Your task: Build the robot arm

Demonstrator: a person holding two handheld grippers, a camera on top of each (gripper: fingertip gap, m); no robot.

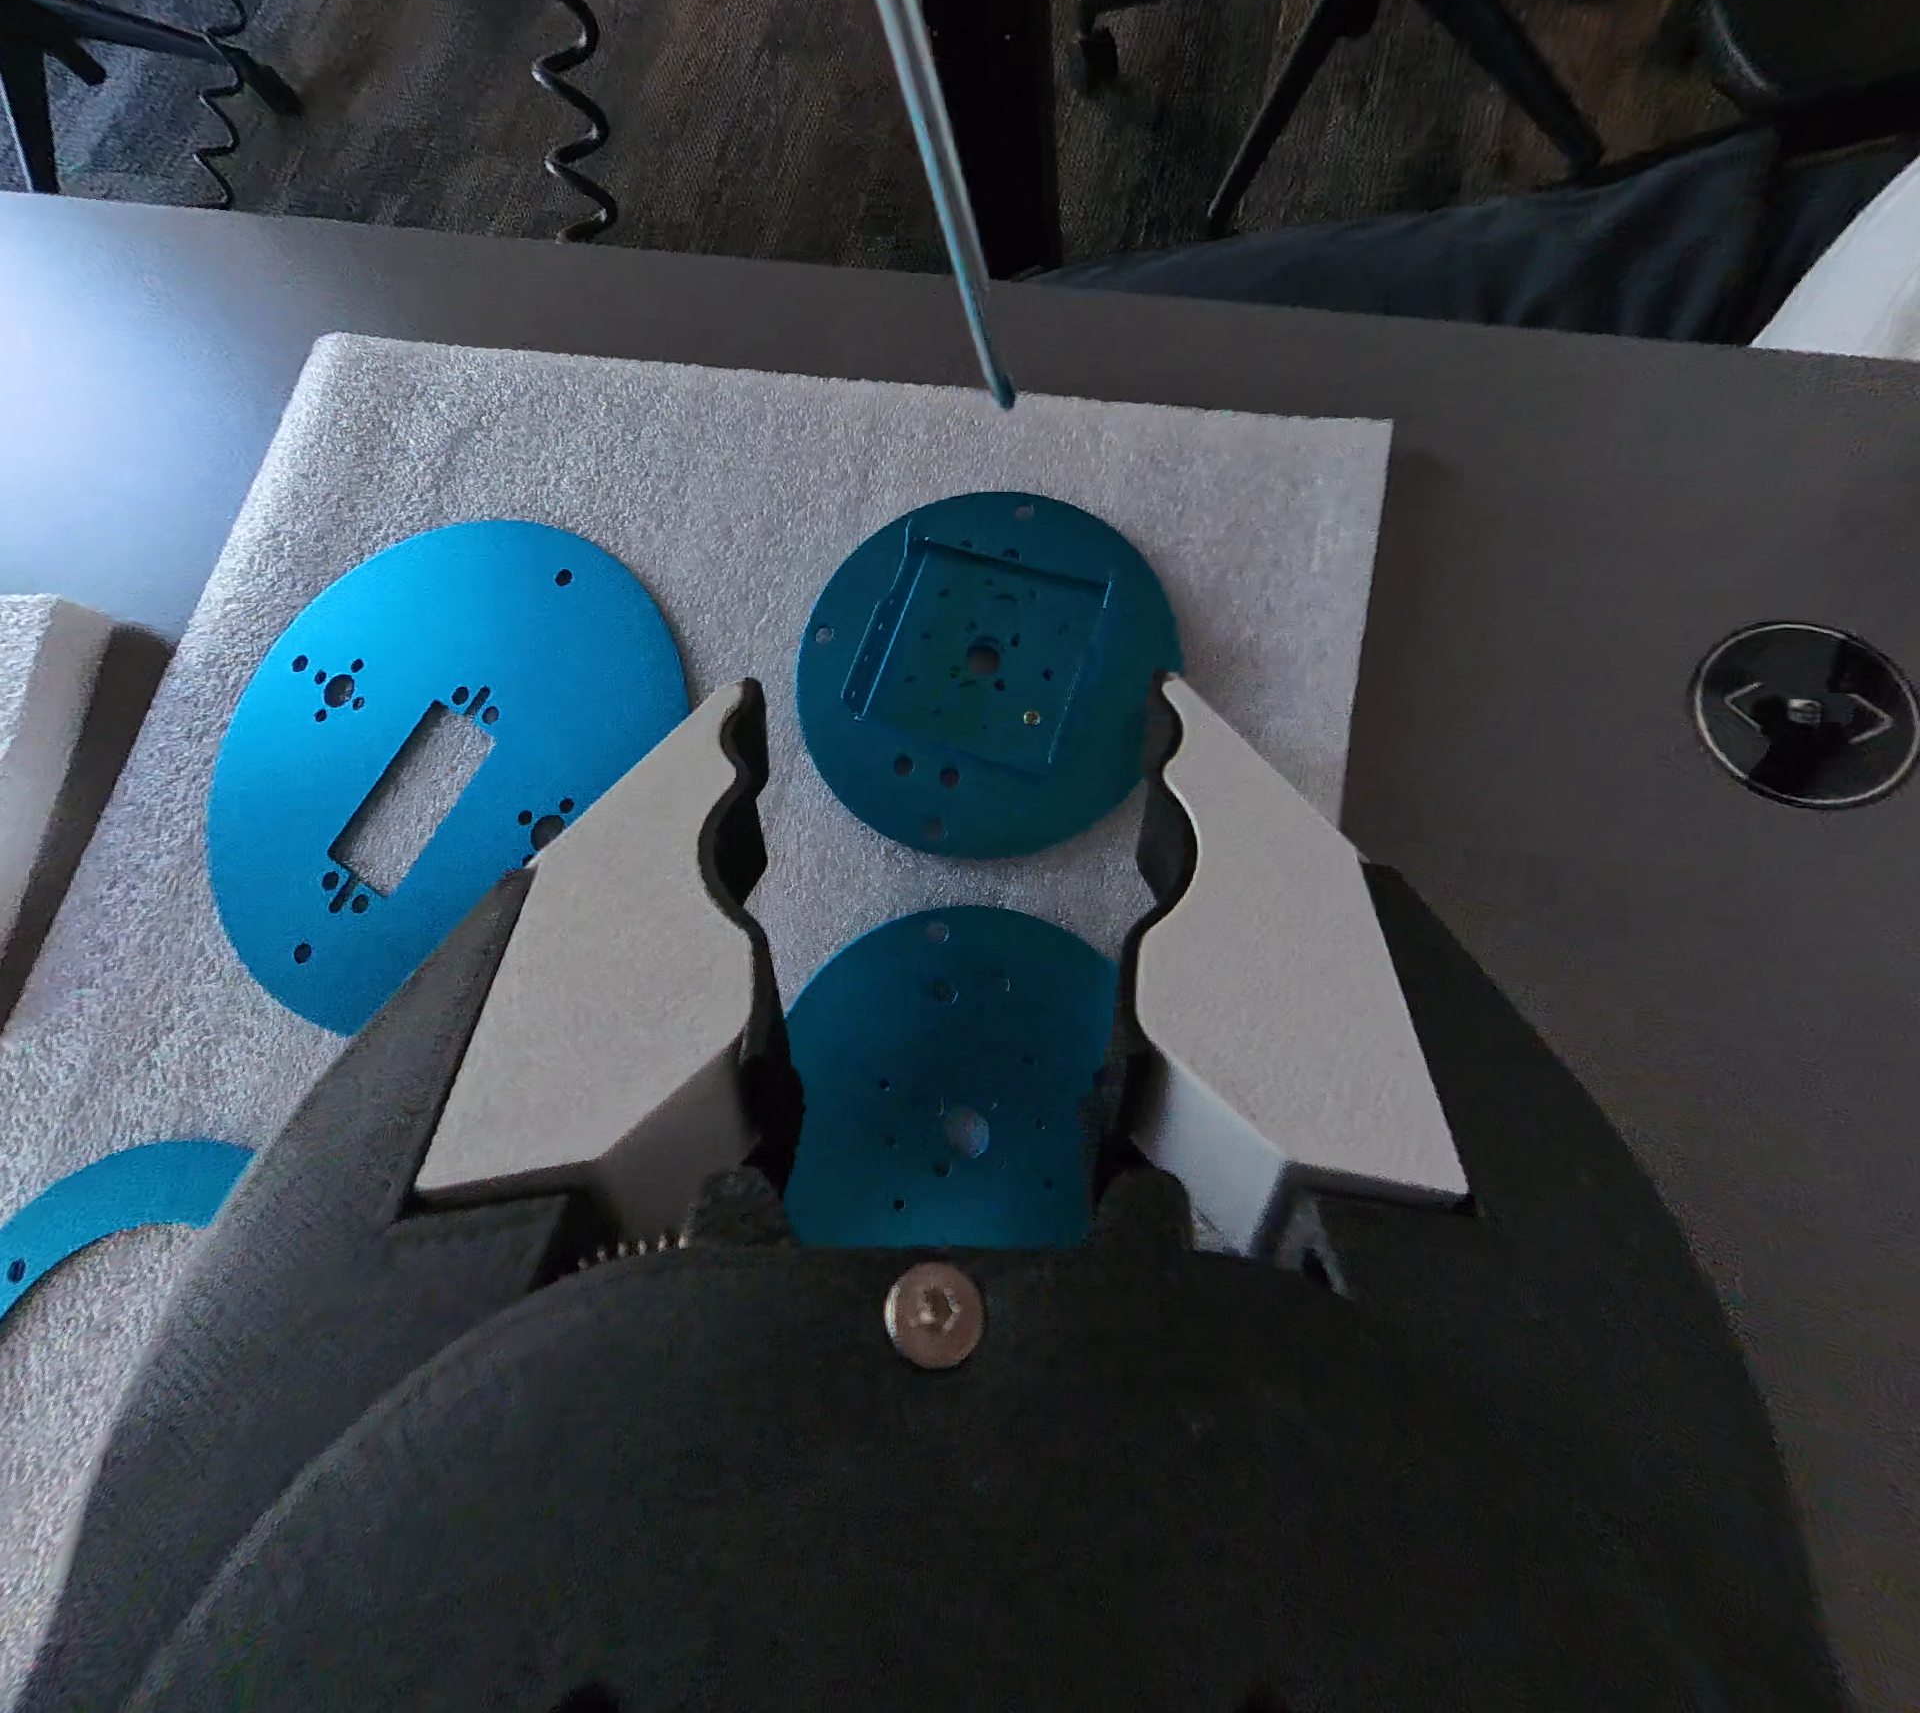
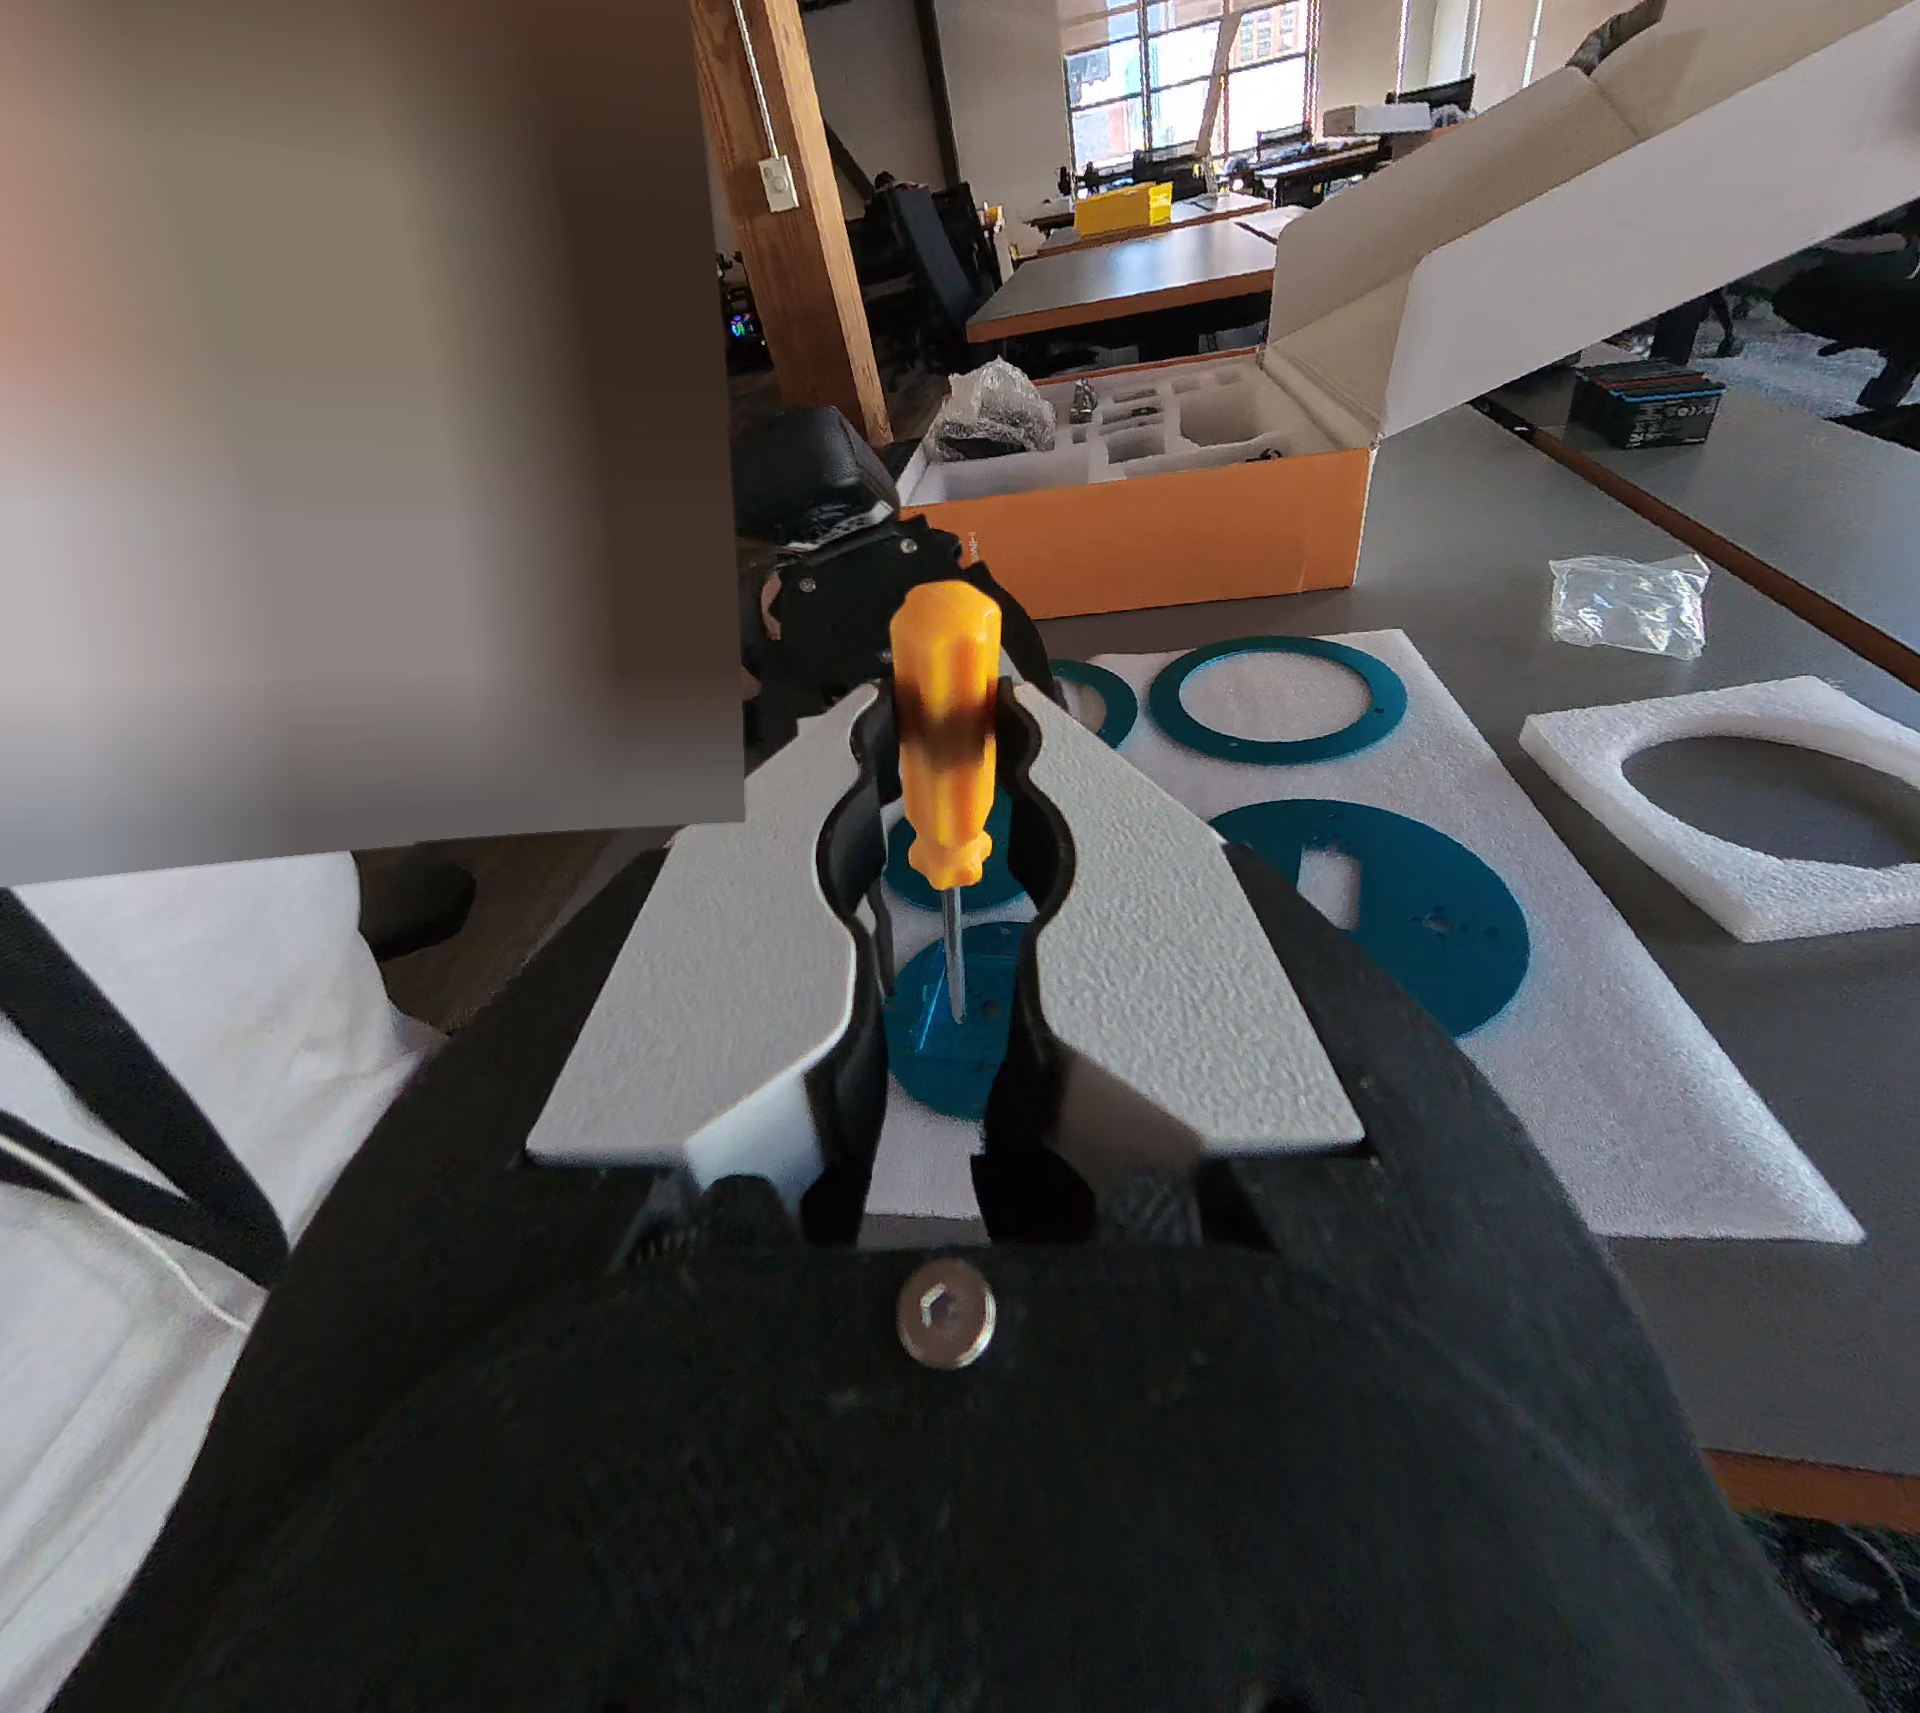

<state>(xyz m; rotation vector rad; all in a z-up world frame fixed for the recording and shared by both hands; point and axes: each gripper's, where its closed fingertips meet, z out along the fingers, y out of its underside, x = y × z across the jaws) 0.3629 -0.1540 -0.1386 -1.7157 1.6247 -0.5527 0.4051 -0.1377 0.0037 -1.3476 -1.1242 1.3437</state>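
The left tool (image 1: 956,707) hangs wide open and holds nothing, its fingers either side of a dark blue round plate (image 1: 987,676) that carries a square bracket and lies on a white foam sheet (image 1: 623,458) on the grey tabletop (image 1: 1558,520). A second round plate (image 1: 945,1081) lies between the fingers nearer the camera, and a larger blue disc with a rectangular slot (image 1: 447,759) lies to one side.

The right tool (image 2: 945,770) is closed on the orange handle of a screwdriver (image 2: 943,728), held upright with its thin shaft pointing down over the plate with the bracket; whether the tip touches cannot be told. In the right wrist view two blue rings (image 2: 1278,697) lie farther along the foam. Beside it sit a foam piece with an oval cut-out (image 2: 1745,790), a clear plastic bag (image 2: 1631,603) and an open orange box (image 2: 1143,520).
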